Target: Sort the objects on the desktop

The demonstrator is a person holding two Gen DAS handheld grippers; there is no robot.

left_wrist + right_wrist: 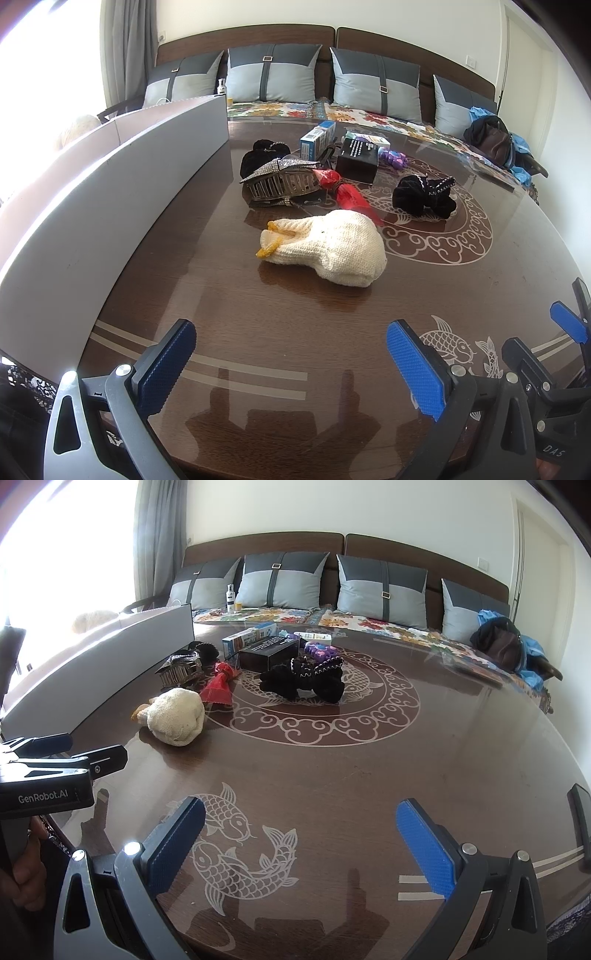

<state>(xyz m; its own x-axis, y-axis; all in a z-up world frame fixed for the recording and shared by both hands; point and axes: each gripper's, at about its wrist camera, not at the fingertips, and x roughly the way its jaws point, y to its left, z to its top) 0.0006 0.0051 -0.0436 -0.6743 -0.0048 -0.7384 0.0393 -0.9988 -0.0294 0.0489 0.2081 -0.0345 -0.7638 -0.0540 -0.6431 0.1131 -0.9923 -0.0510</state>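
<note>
A cream knitted toy (328, 245) (173, 716) lies nearest on the dark round table (258, 332) (369, 775). Behind it sit a glittery hair claw (280, 181) (181, 668), a red fabric piece (347, 195) (218, 688), two black scrunchies (264, 155) (424, 194) (306, 679), a black box (358, 158) (267, 653), a blue-white carton (316, 138) (247, 637) and a purple toy (395, 157) (321, 650). My left gripper (291, 369) stands open near the front edge, empty. My right gripper (301, 849) is open too, over the fish pattern, holding nothing.
A long grey-white box wall (110, 206) (110, 661) runs along the table's left side. A sofa with cushions (273, 74) (284, 579) and a bag (495, 142) (506, 646) lies behind. The left gripper's body (55, 779) and a hand (26, 871) show at the right wrist view's left edge.
</note>
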